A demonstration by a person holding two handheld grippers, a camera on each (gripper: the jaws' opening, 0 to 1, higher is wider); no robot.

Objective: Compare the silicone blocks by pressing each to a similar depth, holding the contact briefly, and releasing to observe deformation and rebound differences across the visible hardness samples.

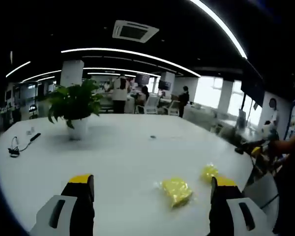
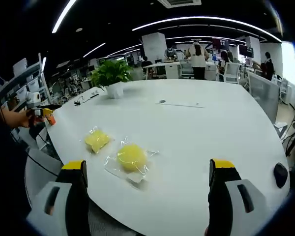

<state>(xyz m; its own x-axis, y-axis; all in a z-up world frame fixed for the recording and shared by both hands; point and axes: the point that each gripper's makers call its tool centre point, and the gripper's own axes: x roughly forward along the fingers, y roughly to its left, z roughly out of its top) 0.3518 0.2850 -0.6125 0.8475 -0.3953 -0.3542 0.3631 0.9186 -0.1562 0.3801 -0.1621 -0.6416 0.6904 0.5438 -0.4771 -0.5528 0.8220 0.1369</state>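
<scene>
Left gripper view: left gripper [image 1: 151,189] is held above the white round table [image 1: 123,147], jaws wide apart, nothing between them. The yellow squarish silicone block in a clear plastic bag [image 1: 176,190] lies just ahead, the second yellow bagged sample [image 1: 209,172] beyond it. Right gripper view: right gripper [image 2: 147,177] is likewise spread and empty, with the yellow round silicone block in clear film [image 2: 132,157] nearest and the squarish one [image 2: 97,140] beside it. Risk: loose film may let a sample slide under pressure, so depth would be judged unevenly.

Open-plan office: desks [image 2: 187,69], ceiling AC [image 1: 135,31]
</scene>
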